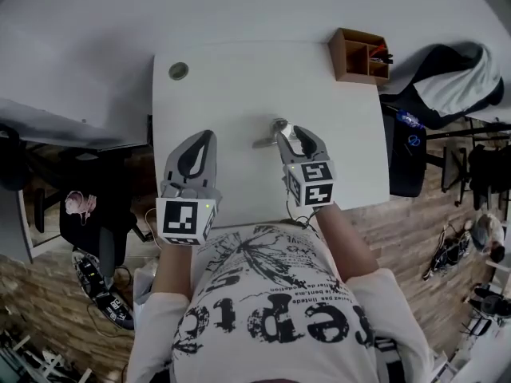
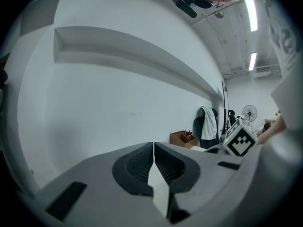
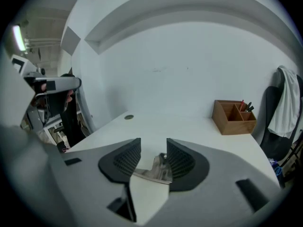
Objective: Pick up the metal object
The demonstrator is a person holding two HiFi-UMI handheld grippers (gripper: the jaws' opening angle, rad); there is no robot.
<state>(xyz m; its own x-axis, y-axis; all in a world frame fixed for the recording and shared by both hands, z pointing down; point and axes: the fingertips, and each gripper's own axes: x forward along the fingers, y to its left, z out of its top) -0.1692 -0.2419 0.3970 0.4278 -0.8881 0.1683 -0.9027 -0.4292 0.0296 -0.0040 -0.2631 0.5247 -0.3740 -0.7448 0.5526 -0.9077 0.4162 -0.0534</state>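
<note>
The metal object point(image 1: 270, 139), a shiny lever-like handle, lies on the white table point(image 1: 239, 86) near its front edge. My right gripper point(image 1: 290, 131) is down over its right end. In the right gripper view the metal object point(image 3: 158, 169) sits between the two dark pads, close to the right-hand one, and bare table shows beside the left-hand one. The right gripper point(image 3: 154, 146) stands partly open, its pads not pressing the metal. My left gripper point(image 1: 207, 137) hovers over the table's front left, its jaws closed together with nothing held; it is also shut in its own view point(image 2: 154, 146).
A wooden desk organiser point(image 1: 359, 54) with pens stands at the table's far right corner. A round cable grommet point(image 1: 178, 71) sits at the far left. A chair draped with clothing point(image 1: 451, 86) is beyond the right edge. A wall runs behind the table.
</note>
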